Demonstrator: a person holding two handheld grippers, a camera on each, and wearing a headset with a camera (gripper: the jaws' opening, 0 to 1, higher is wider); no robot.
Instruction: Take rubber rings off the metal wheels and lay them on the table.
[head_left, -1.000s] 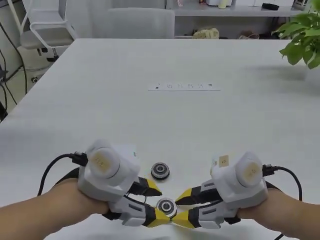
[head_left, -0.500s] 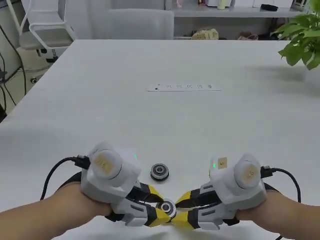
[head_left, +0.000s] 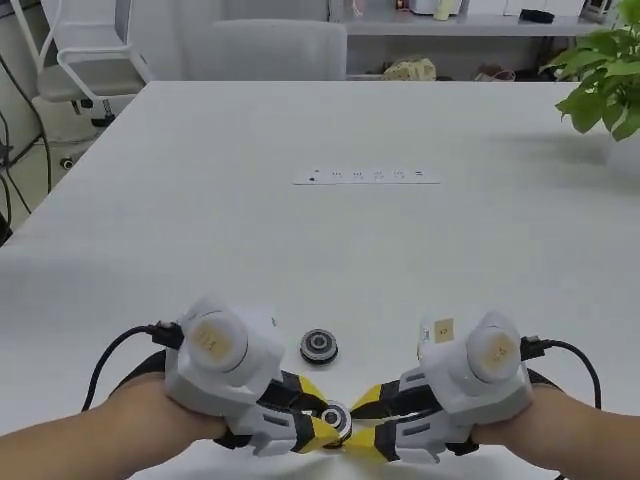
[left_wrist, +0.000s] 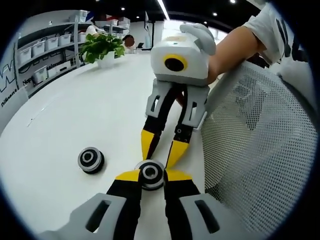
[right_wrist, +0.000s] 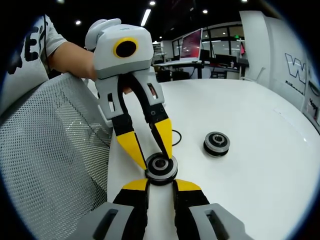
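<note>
One wheel (head_left: 334, 418) held from both sides.
Both the left gripper (left_wrist: 151, 176) and right gripper (right_wrist: 161, 184) pinch it; second wheel (head_left: 319, 345) lies just beyond.

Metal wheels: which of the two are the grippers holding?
The near wheel, gripped from both sides by the left gripper and right gripper; the far wheel lies free on the table, untouched.
</note>
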